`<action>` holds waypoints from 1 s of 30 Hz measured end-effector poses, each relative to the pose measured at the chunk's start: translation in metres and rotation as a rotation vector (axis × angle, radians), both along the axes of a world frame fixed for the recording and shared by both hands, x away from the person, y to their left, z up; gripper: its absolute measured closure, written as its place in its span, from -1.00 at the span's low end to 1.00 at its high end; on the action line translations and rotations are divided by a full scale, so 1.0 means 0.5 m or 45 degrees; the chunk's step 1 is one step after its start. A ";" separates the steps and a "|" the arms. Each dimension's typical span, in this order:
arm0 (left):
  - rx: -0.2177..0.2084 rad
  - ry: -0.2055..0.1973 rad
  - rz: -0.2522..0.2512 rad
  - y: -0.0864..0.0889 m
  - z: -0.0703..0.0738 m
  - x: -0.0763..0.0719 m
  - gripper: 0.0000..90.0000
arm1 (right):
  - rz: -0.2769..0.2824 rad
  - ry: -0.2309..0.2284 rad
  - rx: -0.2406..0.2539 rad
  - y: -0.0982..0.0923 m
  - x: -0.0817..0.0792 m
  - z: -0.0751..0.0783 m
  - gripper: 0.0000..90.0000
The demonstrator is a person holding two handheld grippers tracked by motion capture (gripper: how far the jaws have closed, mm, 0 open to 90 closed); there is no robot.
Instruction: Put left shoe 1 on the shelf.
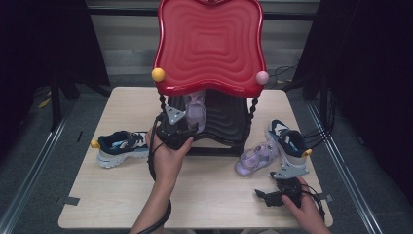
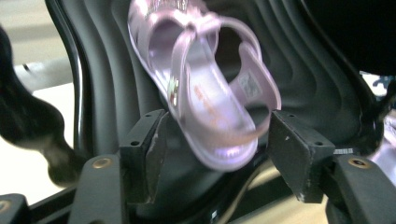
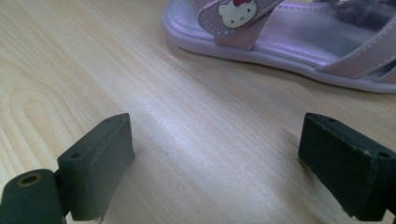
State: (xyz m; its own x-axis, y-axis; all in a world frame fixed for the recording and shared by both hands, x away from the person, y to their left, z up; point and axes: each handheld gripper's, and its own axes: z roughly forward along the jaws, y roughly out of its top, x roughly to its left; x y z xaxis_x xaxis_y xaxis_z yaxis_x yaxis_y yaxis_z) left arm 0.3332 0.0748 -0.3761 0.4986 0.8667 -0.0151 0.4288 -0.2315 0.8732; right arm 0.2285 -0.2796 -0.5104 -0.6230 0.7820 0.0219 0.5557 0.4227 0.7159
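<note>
Though the pair of lilac sandals is not yet together, the work looks about half done to me: one sandal already sits on the rack's black lower shelf, and its mate waits on the table. Taking the red-topped shoe rack [image 1: 209, 46] as the mark, the nearest thing to the person is the right gripper [image 1: 263, 196], low on the wooden table [image 1: 117, 204] well in front of the rack and off to its right, its jaws spread wide with only bare wood between them. Just beyond it, in front of the rack's right post, lies the second lilac sandal [image 3: 299, 42], apart from the jaws and not touched; a navy sneaker [image 1: 288, 139] stands beside it, and another navy sneaker [image 1: 119, 147] sits off the rack's left side. Farther in, the left gripper [image 2: 212, 149] reaches under the red top to the lower shelf [image 2: 317, 84]. The first lilac sandal [image 2: 210, 93] stands tilted there, heel end down between the two pads; the jaws are parted, and as far as I can tell neither pad presses on it, so I judge it let go rather than pinched. What remains, I would guess, is to draw the left gripper out without tipping that sandal, then pick up the one on the table and set it beside its mate, with the sneakers perhaps to follow.
</note>
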 end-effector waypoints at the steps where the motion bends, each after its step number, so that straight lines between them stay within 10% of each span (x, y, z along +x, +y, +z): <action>1: 0.002 0.011 -0.003 0.004 -0.003 -0.001 -0.18 | 0.000 0.000 0.000 0.000 0.000 0.000 -0.79; 30: 0.065 0.144 -0.155 0.035 -0.089 -0.048 -0.39 | -0.001 0.000 0.000 0.000 0.000 0.000 -0.79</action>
State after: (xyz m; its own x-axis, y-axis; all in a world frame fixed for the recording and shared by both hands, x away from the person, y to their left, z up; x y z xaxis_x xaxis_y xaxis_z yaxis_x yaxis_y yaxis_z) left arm 0.3094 0.0925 -0.4207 0.5978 0.8009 -0.0347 0.4897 -0.3305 0.8068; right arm 0.2285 -0.2796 -0.5104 -0.6226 0.7822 0.0216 0.5558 0.4226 0.7159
